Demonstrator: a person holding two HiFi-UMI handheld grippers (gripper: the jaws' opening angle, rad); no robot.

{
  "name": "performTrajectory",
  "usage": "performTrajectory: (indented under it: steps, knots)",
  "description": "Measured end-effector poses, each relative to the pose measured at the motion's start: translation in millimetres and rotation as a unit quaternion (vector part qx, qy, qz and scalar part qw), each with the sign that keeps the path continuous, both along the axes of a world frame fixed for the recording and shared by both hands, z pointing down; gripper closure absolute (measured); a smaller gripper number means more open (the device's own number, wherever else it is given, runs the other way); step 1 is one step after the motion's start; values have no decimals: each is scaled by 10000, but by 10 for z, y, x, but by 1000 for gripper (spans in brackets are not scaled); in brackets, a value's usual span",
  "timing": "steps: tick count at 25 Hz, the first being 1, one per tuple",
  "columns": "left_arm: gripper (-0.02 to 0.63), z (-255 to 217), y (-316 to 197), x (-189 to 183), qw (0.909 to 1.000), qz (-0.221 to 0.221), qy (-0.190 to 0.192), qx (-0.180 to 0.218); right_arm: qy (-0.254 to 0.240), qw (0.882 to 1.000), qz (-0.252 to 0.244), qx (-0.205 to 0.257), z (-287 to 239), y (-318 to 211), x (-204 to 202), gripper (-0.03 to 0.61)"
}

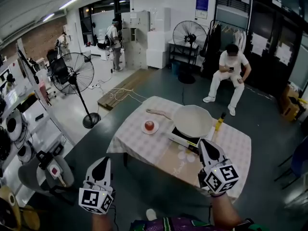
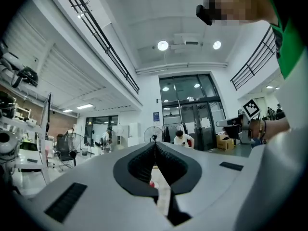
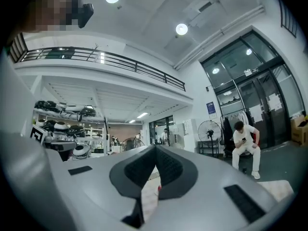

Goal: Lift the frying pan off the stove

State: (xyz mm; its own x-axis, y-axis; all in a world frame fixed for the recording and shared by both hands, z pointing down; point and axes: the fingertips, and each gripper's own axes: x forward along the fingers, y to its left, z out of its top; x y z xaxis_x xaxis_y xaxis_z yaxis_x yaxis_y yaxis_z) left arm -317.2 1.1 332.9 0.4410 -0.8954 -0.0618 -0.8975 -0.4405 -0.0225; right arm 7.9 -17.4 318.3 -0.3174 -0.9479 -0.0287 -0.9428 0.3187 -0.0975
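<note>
Sitting on stove [image 1: 179,137], frying pan [image 1: 192,121] ahead of closed right tool [image 1: 205,143], untouched.

My head camera looks steeply down on the table [image 1: 139,143] at twelve o'clock, some way off. The cameras on the left gripper [image 1: 102,162] and right gripper [image 1: 206,144] face level, along their jaws. All three views share the seated person [image 1: 231,66] at one o'clock.
</note>
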Motion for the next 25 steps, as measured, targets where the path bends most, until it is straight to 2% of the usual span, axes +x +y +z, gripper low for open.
performTrajectory:
  steps: [3, 7, 10, 14, 19, 22, 25]
  knots:
    - [591, 155, -338, -13, 9995, 272, 80, -122, 93, 9999, 96, -74, 71, -281, -66, 572]
    - [591, 380, -810, 51, 9985, 382, -22, -383, 157, 9995, 192, -200, 156, -646, -26, 572]
    - [591, 352, -1162, 210, 9976, 541, 61, -430, 122, 9995, 212, -202, 157, -942, 103, 572]
    - [591, 170, -1643, 672, 9965, 750, 9, -367, 1, 9994, 296, -161, 120, -1327, 503, 572]
    - [591, 1, -2173, 1400, 9924, 1037, -639, -173, -335, 9988, 339, -88, 140, -1664, 1085, 572]
    - [589, -40, -2418, 1839, 9885, 1322, -721, -132, -586, 9974, 352, -241, 291, -1820, 1368, 572]
    - [589, 88, -2675, 2101, 9840, 1588, -783, -182, -545, 9970, 417, -358, 429, -1992, 1523, 572]
